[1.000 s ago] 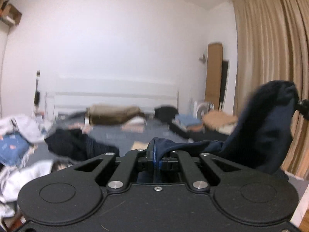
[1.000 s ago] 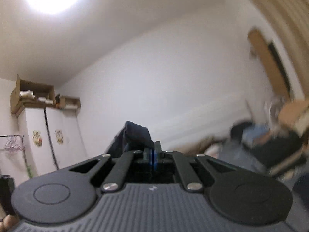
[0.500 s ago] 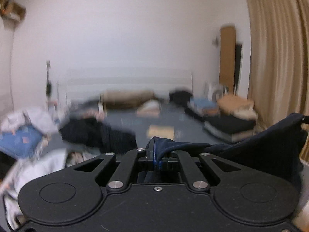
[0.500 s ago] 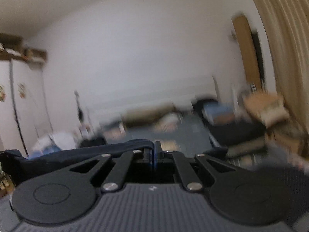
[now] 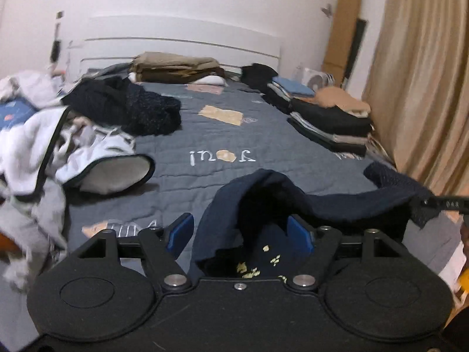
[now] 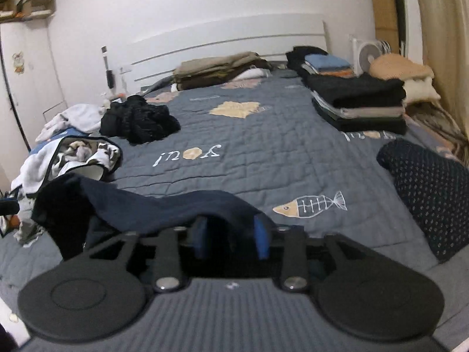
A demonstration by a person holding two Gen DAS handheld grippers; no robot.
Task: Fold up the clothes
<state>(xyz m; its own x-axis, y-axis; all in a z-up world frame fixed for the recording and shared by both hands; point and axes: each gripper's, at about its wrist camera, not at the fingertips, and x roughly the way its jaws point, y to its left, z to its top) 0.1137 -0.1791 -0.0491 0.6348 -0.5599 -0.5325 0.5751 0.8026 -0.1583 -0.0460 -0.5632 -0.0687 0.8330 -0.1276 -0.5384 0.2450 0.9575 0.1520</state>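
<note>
A navy garment (image 5: 263, 193) lies bunched on the grey quilt (image 5: 234, 135) at the near edge of the bed. In the left wrist view it sags between the wide-apart blue pads (image 5: 180, 231) of my left gripper (image 5: 239, 233), which is open. From there it stretches right to the other gripper's tip (image 5: 448, 204). In the right wrist view the same navy garment (image 6: 152, 208) drapes from the left over the fingers of my right gripper (image 6: 231, 239). Its blue pads (image 6: 261, 239) stand apart, so it is open too.
Folded stacks (image 6: 360, 102) line the bed's right side, with a tan stack (image 5: 176, 66) by the headboard. A black heap (image 5: 132, 108) and white unfolded clothes (image 5: 44, 146) crowd the left. A dotted dark garment (image 6: 433, 187) lies near right, by the curtain (image 5: 425, 73).
Both grippers came down from pointing at the wall to just over the bed. Both went from shut on the navy garment to open, and the garment now rests on the quilt.
</note>
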